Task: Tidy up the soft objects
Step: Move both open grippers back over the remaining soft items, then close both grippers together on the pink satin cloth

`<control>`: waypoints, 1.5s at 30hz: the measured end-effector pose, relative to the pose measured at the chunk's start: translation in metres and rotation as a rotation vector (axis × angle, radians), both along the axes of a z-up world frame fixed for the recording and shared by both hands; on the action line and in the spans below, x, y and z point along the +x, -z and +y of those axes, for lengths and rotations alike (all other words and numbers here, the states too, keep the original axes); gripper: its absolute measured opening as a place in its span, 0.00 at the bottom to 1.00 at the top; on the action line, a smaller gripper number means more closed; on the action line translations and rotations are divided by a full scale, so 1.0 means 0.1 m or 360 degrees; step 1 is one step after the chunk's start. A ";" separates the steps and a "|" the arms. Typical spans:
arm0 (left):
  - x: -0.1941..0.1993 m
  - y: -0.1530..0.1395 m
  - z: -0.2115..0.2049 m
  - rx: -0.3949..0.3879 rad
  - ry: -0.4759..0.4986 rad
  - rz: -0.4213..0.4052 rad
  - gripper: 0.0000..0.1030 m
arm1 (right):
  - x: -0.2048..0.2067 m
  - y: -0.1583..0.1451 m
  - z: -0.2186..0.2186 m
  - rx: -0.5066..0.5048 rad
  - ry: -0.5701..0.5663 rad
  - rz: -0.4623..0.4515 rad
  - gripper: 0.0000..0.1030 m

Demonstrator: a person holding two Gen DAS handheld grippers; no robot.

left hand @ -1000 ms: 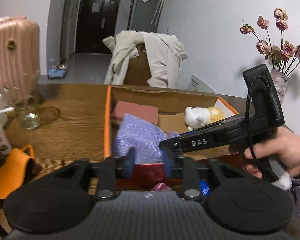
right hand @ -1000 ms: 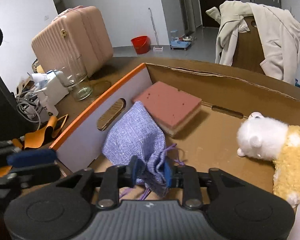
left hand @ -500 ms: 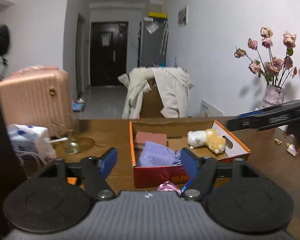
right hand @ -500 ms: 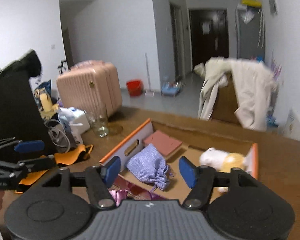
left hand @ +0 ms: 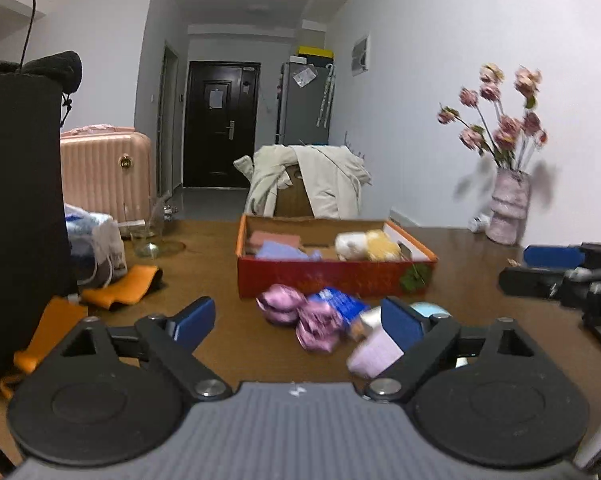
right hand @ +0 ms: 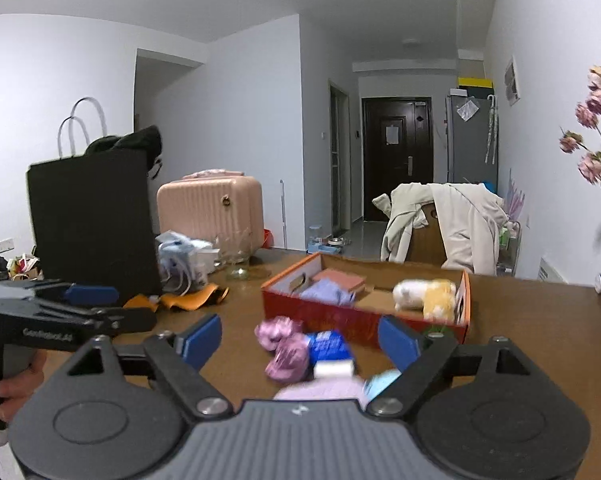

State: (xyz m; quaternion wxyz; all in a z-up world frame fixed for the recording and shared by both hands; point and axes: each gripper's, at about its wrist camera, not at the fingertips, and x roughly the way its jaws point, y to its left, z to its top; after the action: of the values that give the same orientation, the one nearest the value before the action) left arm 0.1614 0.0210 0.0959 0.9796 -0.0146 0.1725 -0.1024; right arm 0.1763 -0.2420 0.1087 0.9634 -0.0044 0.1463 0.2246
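— So, where do the soft things sit?
— Beyond both tongs, on the worktop (left hand: pixel 228 344), the red box (left hand: pixel 332 276) holds a lilac pouch (left hand: pixel 280 250), a pink sponge (left hand: pixel 270 237) and a plush toy (left hand: pixel 370 246). Nearer, pink scrunchies (left hand: pixel 300 316) lie loose.
— And the tongs?
— Left tongs (left hand: pixel 298 322) and right tongs (right hand: pixel 300 340) are both opening, with nothing gripped.
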 end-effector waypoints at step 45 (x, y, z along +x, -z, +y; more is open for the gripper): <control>2.30 0.71 0.41 -0.0309 0.0211 0.0521 0.13 | 1.95 0.84 0.96 -0.0151 -0.0080 0.0545 0.17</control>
State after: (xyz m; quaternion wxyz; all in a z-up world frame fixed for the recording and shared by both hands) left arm 0.3914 0.0623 0.0249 0.9235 -0.1141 0.3194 -0.1791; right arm 0.3715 -0.1459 0.0251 0.9173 -0.0150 0.3184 0.2388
